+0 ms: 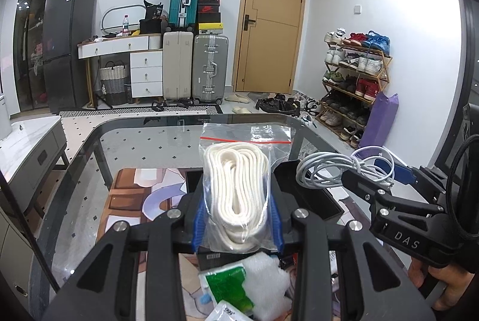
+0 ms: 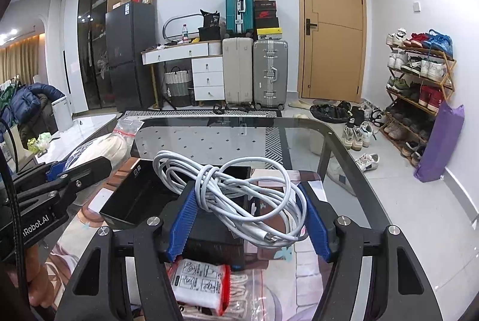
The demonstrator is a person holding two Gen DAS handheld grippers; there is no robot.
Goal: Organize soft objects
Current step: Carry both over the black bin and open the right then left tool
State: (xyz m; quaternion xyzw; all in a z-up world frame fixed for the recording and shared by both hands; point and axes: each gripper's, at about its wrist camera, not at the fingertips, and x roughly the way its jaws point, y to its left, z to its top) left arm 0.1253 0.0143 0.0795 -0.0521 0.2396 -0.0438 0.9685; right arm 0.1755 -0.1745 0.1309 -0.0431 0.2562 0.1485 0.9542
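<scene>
1. Left gripper (image 1: 238, 219) is clamped tight on a clear zip bag of white rope (image 1: 236, 186), jaws pinching the bag's lower half so it stands upright, its long axis running away from the gripper and the red seal on top.
2. Right gripper (image 2: 248, 213) is about half open around a loose coil of white cable (image 2: 239, 189); the blue pads meet its sides, so it looks held.
3. Both bundles hang above the glass table (image 2: 344, 153), near its near edge.
4. A black tray (image 2: 134, 192) sits on the table, forward and left of the cable and just right of the rope bag, between the two grippers.
5. If the tray is the target, both hands look about equally near.
</scene>
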